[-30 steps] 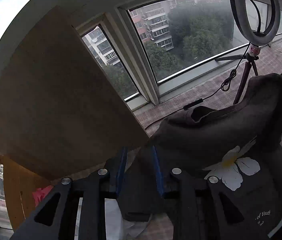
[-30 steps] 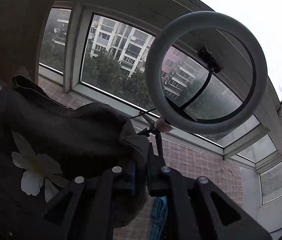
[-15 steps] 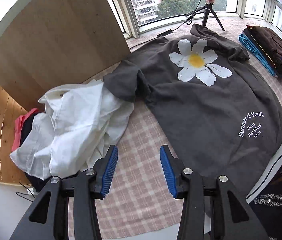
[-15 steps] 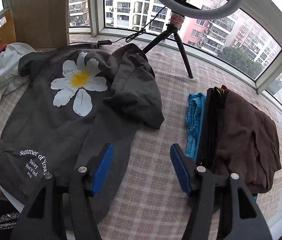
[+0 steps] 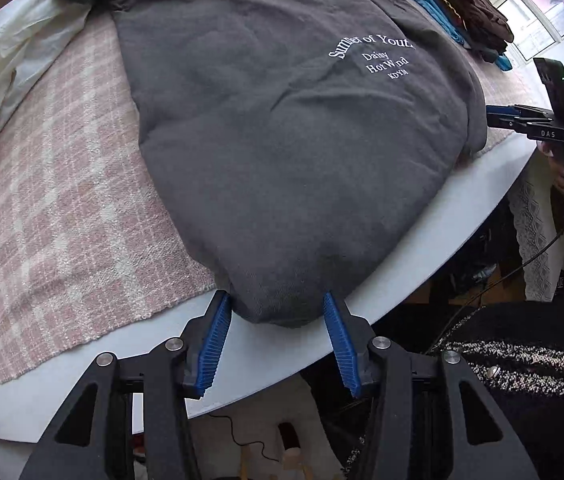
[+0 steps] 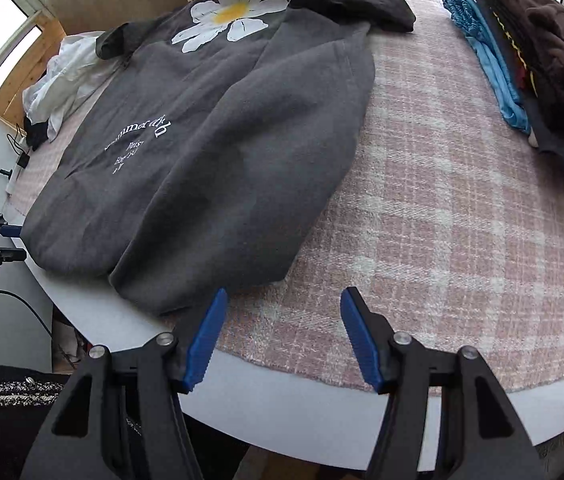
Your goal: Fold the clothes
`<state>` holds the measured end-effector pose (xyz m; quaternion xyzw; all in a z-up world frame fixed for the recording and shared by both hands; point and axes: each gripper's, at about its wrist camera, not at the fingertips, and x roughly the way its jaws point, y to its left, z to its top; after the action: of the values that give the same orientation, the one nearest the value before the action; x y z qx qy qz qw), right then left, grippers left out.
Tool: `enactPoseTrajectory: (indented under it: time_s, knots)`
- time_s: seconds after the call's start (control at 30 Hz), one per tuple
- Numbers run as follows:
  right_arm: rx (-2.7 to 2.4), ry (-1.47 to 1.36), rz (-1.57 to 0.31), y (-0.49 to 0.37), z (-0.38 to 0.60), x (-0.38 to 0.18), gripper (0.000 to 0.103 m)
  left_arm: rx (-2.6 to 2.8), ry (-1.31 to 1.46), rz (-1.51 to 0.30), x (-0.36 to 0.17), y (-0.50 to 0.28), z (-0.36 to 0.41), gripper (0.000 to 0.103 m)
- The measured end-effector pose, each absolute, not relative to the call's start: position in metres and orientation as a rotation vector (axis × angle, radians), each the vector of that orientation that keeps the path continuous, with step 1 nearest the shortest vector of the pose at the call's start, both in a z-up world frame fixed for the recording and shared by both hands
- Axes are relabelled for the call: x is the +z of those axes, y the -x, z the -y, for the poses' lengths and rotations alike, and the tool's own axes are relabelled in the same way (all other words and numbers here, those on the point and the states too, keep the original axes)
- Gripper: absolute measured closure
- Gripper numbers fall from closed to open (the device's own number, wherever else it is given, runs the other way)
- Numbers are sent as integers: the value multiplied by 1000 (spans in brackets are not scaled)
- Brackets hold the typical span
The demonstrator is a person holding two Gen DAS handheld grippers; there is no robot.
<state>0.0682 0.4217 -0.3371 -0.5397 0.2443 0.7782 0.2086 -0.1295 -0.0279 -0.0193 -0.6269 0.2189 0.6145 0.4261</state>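
Note:
A dark grey T-shirt (image 5: 282, 128) with a white daisy print and white lettering lies spread on the pink checked cloth (image 5: 54, 184); it also shows in the right wrist view (image 6: 210, 152). Its hem hangs over the white table edge (image 5: 421, 240). My left gripper (image 5: 276, 304) is open, its blue pads either side of the hem's lower left corner. My right gripper (image 6: 282, 296) is open and empty over the cloth, just right of the hem's other corner. The right gripper also shows in the left wrist view (image 5: 521, 120).
A crumpled white garment (image 5: 10, 60) lies at the left of the table. A stack of folded clothes, brown on blue (image 6: 529, 52), sits at the right. The rounded table edge (image 6: 282, 400) is close below both grippers.
Both grippers let go of the shirt, which now lies flat on the table. Both have drawn back and down to the near table edge, at the shirt's hem.

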Motion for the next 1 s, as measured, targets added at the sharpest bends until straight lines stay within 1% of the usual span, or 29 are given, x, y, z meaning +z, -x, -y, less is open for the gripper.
enactPoseTrajectory:
  time_s: [0.03,0.07,0.1,0.13,0.17,0.2,0.3,0.33,0.37,0.47,0.5,0.6,0.67,0.7,0.73,0.77,0.8,0.83,0.87,0.9,0.97,1.0]
  knots:
    - [2173,1508,-651,-63,-416,-339,45,1530,1567,-526,-22,131,25,69]
    - [2185,1513,-612,-57,-411,-341,45,1528,1561,-513,-22,133,23,85]
    - [2195,1513,-584,-52,-406,-342,45,1526,1559,-497,-21,135,22,91]
    - [2205,1511,-559,-48,-401,-342,51,1525,1558,-479,-18,137,23,95]
    - [2206,1502,-560,-47,-399,-340,84,1525,1550,-467,-14,139,23,96]
    - [2203,1492,-572,-47,-398,-337,102,1532,1525,-472,-6,139,25,97]
    - [2219,1407,-570,-54,-393,-314,101,1599,1441,-490,29,149,35,97]
    - [2237,1357,-565,-59,-392,-298,101,1630,1426,-481,43,157,40,98]
    - [2254,1306,-561,-64,-391,-281,102,1665,1409,-478,56,167,43,101]
    - [2266,1166,-550,-72,-405,-230,102,1794,1350,-505,87,209,47,101]
    - [2273,1129,-572,-69,-415,-216,102,1825,1341,-507,90,228,45,101]
    - [2252,1098,-605,-40,-458,-200,102,1857,1326,-478,84,280,24,101]
    - [2172,1122,-609,-13,-494,-209,101,1864,1370,-487,69,302,4,96]
    - [2115,1177,-603,1,-514,-224,100,1855,1398,-485,61,307,-3,94]
    - [2044,1256,-592,12,-532,-241,99,1823,1420,-470,55,304,-5,90]
    - [1974,1332,-588,19,-545,-257,99,1790,1432,-464,51,297,-7,83]
    - [1939,1386,-596,21,-552,-271,99,1759,1420,-486,49,281,-5,78]
    - [1943,1408,-617,19,-554,-278,99,1739,1409,-518,47,263,-2,69]
    - [1961,1412,-638,12,-552,-281,94,1716,1409,-535,44,246,3,66]
    - [1982,1415,-657,4,-548,-283,90,1693,1408,-553,41,228,9,65]
    - [2017,1418,-684,-14,-540,-286,73,1634,1427,-555,32,192,20,65]
    - [2029,1419,-685,-23,-534,-287,70,1602,1443,-547,26,174,25,64]
